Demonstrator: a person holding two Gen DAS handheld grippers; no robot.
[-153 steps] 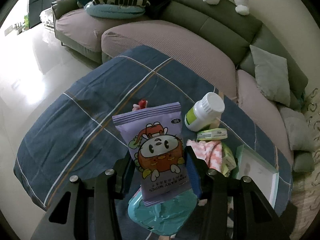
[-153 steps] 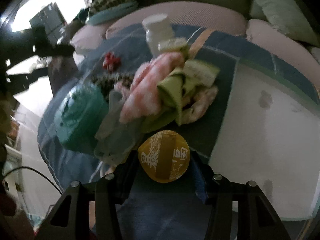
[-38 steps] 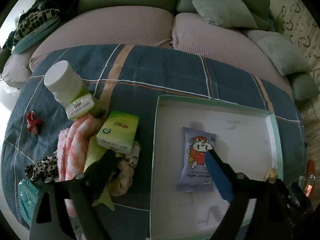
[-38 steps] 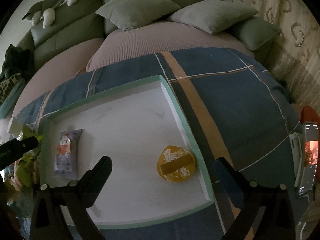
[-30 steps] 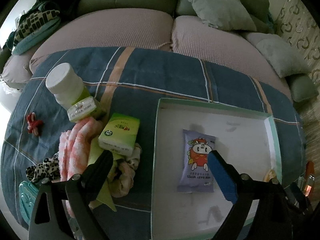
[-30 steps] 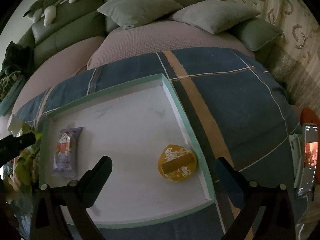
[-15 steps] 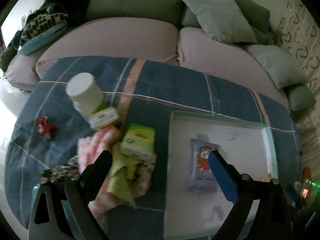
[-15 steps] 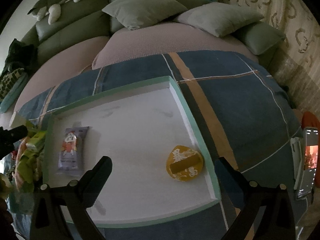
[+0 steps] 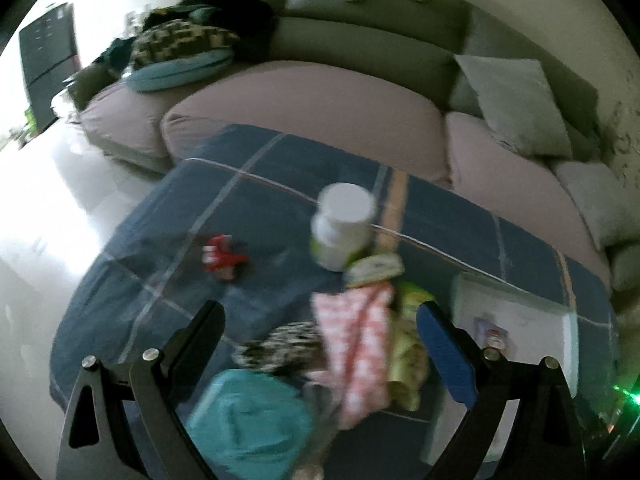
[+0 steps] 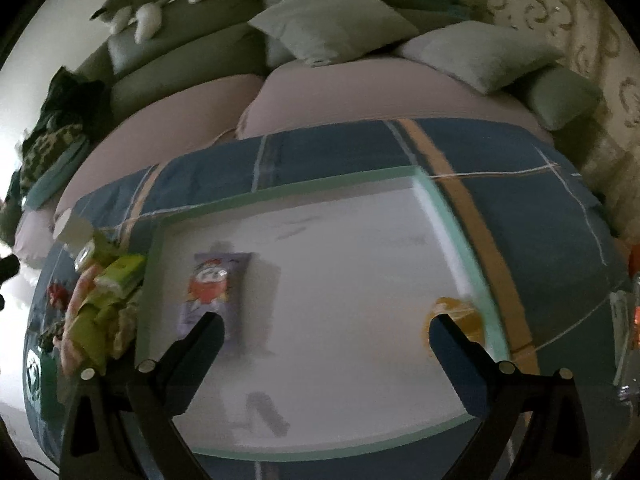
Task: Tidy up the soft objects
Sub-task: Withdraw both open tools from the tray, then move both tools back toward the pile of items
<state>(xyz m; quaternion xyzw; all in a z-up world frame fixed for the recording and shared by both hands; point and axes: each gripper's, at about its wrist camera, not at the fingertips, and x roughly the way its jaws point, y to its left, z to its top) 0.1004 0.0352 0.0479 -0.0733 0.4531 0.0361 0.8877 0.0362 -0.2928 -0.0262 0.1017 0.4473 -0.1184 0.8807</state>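
Left gripper [image 9: 320, 324] gapes wide, empty, a pink cloth [image 9: 356, 344] between its jaws. Right gripper [image 10: 326, 330] gapes wide, empty, over the tray [image 10: 304, 192].

- I see the right gripper [image 10: 322, 330] above the white tray [image 10: 280, 194], jaws spread wide with nothing between them.
- I see the tray lying flat on the blue plaid cloth [image 10: 520, 152]; its rim is pale green.
- I see a purple snack packet [image 10: 214, 280] lying flat in the tray's left part, partly behind the left fingertip.
- I see a round yellow item [image 10: 456, 308] near the tray's right wall, just beyond the right fingertip; blur hides its markings.
- I see a heap of soft items [image 10: 100, 304] just outside the tray's left wall, with a green tissue pack [image 10: 120, 270] on top.
- I see sofa cushions [image 10: 332, 20] behind the cloth.
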